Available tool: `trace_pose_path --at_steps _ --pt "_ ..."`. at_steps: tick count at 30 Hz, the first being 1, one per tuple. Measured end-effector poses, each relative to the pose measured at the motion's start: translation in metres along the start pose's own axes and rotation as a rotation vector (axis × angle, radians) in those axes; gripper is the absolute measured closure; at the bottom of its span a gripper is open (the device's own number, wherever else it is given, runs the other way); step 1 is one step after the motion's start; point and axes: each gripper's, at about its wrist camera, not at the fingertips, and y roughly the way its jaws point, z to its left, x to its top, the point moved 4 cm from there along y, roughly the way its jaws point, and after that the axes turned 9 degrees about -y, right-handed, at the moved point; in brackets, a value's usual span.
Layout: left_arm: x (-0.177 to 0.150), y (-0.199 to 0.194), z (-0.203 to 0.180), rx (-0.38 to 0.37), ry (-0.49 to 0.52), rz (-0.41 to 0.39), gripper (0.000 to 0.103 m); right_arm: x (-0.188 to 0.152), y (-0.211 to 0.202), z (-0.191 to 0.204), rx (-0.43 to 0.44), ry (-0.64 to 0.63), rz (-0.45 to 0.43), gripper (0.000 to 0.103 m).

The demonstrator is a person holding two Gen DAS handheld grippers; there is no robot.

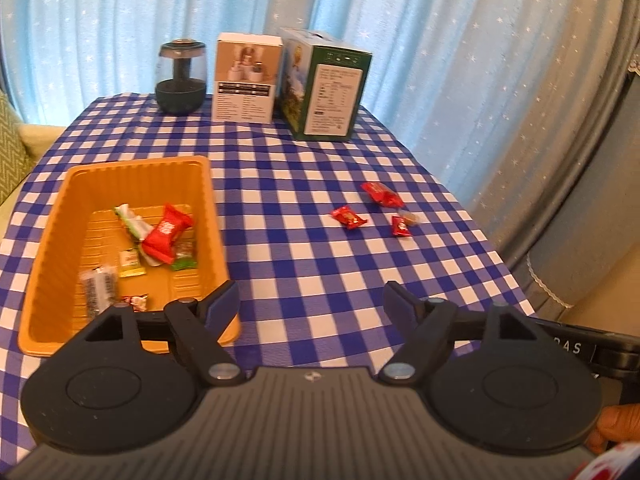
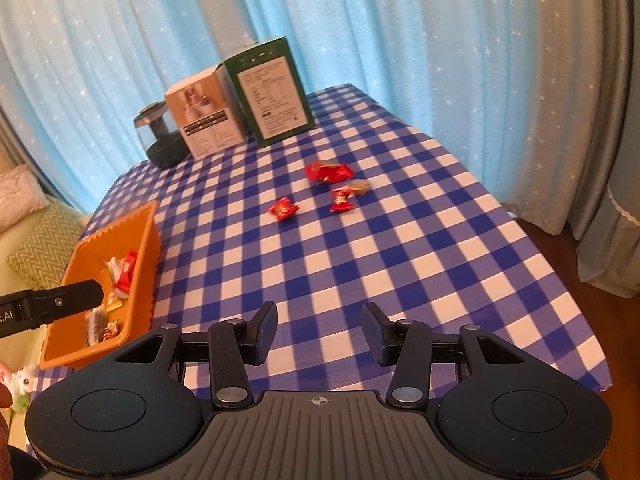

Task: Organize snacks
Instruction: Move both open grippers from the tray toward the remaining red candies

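Observation:
An orange tray [image 1: 208,196] [image 2: 148,236] sits on the left of the checked table and holds several wrapped snacks, among them a red packet [image 1: 166,234]. Three red wrapped candies [image 1: 349,217] [image 1: 382,194] [image 1: 401,227] and a small brown one [image 1: 411,217] lie loose on the cloth at the right; they also show in the right wrist view [image 2: 284,209] [image 2: 330,171] [image 2: 341,200]. My left gripper [image 1: 310,304] is open and empty beside the tray's near right corner. My right gripper [image 2: 319,324] is open and empty above bare cloth, short of the candies.
A dark glass jar [image 1: 182,78], a white box [image 1: 246,78] and a green box [image 1: 324,88] stand at the table's far edge. Blue curtains hang behind. The table's right edge [image 2: 560,248] drops to the floor. A sofa cushion [image 2: 44,240] lies left.

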Motion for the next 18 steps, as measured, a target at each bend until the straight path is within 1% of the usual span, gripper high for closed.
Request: trace_pose_path --at_steps 10,18 --pt "-0.002 0.02 -0.025 -0.027 0.034 0.023 0.026 0.003 0.001 -0.021 -0.026 0.026 0.0 0.056" --pt "0.005 0.041 -0.041 -0.034 0.051 0.027 0.026 0.012 0.011 -0.038 -0.048 0.032 -0.001 0.056"
